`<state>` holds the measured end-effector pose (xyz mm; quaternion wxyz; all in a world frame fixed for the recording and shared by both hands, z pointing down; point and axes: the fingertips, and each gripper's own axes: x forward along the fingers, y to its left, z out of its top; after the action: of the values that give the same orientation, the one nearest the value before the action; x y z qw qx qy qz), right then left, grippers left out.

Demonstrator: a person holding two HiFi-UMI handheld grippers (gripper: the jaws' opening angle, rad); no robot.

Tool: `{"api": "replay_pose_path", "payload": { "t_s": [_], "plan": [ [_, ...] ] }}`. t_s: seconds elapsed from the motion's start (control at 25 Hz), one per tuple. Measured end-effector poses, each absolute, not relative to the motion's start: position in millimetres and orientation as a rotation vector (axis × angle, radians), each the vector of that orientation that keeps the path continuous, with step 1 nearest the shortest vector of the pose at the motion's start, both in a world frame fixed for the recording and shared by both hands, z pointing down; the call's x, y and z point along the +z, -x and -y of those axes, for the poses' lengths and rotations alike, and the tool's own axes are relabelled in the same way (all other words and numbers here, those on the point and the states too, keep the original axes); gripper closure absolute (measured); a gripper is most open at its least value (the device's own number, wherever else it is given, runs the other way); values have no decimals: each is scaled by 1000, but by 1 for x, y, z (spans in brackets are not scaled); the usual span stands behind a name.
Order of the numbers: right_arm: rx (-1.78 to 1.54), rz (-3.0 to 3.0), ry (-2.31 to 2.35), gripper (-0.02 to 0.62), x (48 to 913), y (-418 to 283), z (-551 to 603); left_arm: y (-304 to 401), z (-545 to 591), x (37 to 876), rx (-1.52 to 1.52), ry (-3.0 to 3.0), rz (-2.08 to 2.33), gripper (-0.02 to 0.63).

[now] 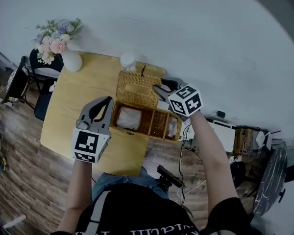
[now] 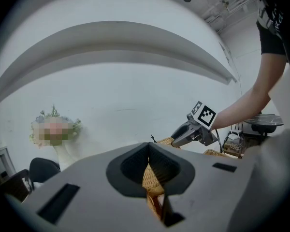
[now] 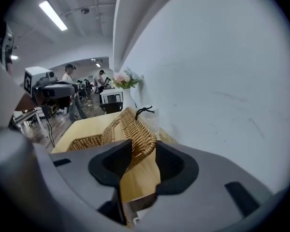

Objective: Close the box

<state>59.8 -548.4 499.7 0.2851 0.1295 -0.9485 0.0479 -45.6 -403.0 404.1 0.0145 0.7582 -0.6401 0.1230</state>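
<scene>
Wicker is pinched by the right gripper (image 3: 143,141): the raised lid (image 3: 133,124); the left gripper (image 2: 148,146) is pressed together, empty; the box (image 1: 131,130) stands open on the tabletop (image 1: 73,111); unbraced, it could be dragged, or a jaw trapped under the lid.

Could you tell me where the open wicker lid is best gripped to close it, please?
Take the lid at its right-hand edge, coming from the right. It stands tilted open behind the box, so that thin woven edge is free and fits between jaws; the right gripper is clamped on it there.
</scene>
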Motion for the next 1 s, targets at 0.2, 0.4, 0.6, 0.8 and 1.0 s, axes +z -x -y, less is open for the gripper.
{"api": "replay_pose_path", "payload": {
  "t_s": [0.2, 0.4, 0.6, 0.8, 1.0],
  "plan": [
    [-84, 2487, -463, 430, 486, -61, 536, 44, 397, 398, 354, -2395, 1957, 594],
    [-189, 2397, -598, 428, 480, -61, 527, 48, 383, 398, 348, -2396, 1912, 594],
    [-297, 2327, -717, 428, 474, -65, 516, 56, 373, 382, 297, -2422, 1921, 594],
    [-358, 2271, -811, 430, 468, -67, 502, 61, 363, 372, 244, -2444, 1926, 594],
    [-388, 2230, -823, 452, 462, -71, 488, 59, 354, 363, 203, -2478, 1924, 594]
  ]
}}
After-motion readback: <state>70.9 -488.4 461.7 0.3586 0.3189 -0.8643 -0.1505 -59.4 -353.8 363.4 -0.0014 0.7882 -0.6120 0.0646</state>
